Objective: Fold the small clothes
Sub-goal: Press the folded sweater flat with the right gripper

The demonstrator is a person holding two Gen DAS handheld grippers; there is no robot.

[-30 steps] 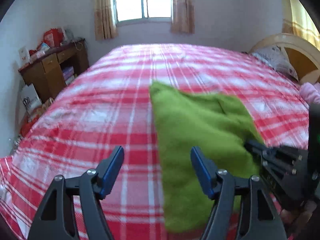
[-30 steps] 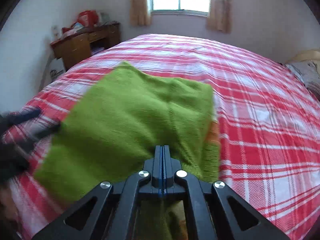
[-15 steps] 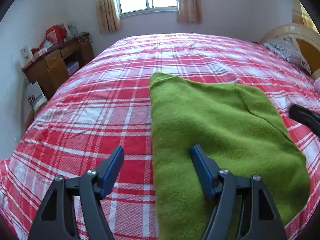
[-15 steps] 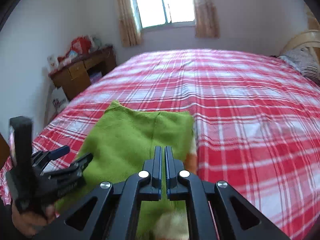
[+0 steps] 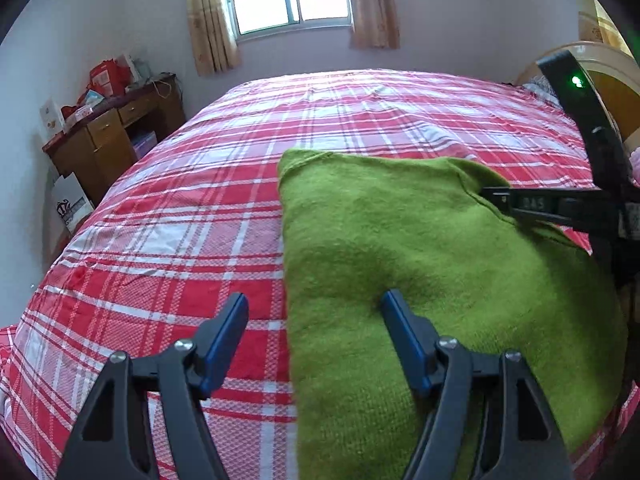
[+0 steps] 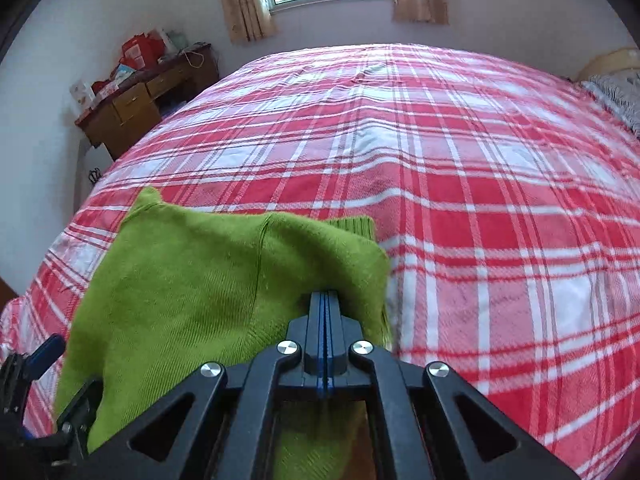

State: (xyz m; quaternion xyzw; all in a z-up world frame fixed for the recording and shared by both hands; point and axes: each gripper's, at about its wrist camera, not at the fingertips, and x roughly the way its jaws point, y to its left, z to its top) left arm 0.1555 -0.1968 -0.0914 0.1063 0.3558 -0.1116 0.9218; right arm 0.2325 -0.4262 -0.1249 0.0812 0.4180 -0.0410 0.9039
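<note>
A green knit garment (image 5: 420, 248) lies spread on the red plaid bed (image 5: 180, 240). My left gripper (image 5: 315, 298) is open and straddles the garment's left edge, one finger over the sheet and the other resting on the knit. In the left wrist view, my right gripper (image 5: 490, 194) reaches in from the right with its tip on a seam near the garment's far right corner. In the right wrist view, the right gripper (image 6: 325, 294) is shut and sits low against the garment (image 6: 192, 280) near its right edge. No fabric shows between its jaws.
A wooden desk (image 5: 108, 132) piled with boxes stands by the left wall, with a white bag (image 5: 72, 204) leaning against it. A headboard (image 5: 612, 80) and a pillow (image 6: 616, 92) lie at the right. Bare plaid sheet (image 6: 480, 200) stretches beyond the garment to the window.
The garment went from bunched and narrow to spread flat. The right gripper drew away to the right, then came back onto the garment's right part. The left gripper sank closer to the bed.
</note>
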